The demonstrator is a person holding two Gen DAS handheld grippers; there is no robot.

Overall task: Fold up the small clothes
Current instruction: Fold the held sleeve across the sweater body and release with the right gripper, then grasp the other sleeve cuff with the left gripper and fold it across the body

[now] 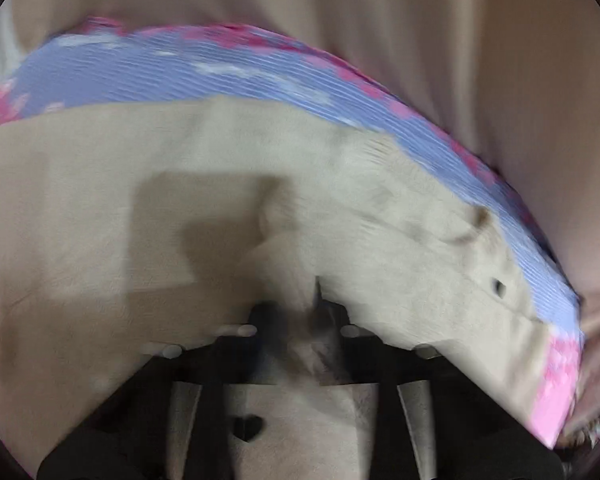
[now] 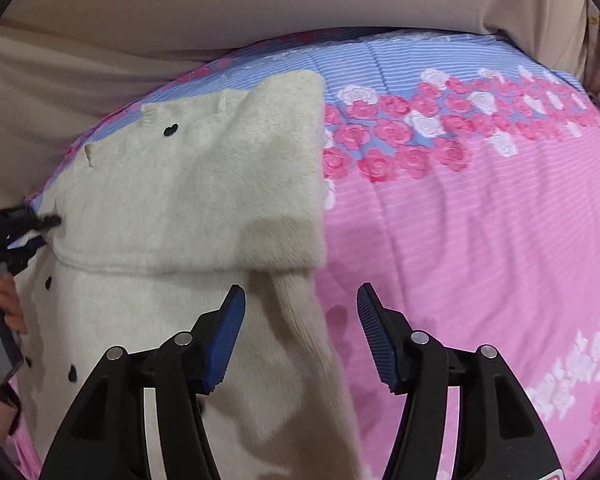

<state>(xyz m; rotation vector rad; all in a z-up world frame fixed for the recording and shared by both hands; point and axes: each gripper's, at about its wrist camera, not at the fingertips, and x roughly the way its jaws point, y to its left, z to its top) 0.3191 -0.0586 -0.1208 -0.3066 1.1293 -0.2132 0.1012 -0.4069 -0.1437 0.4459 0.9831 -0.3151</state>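
Cream sweater (image 1: 300, 208) in left gripper (image 1: 300, 320); right gripper (image 2: 300, 308) agape.

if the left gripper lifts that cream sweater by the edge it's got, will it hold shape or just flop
Probably flop: the cream sweater already drapes in soft folds over the bedspread, with one layer turned over itself. Its fuzzy knit looks easy to pinch, so the left gripper, apparently shut on its edge, likely won't slip. The unheld part would likely drag, since the right gripper is open.

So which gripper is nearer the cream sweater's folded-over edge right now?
Left. The left gripper is clamped on the cream sweater at the left end of that fold. The right gripper hangs open, short of the fold, over the sweater's right edge.
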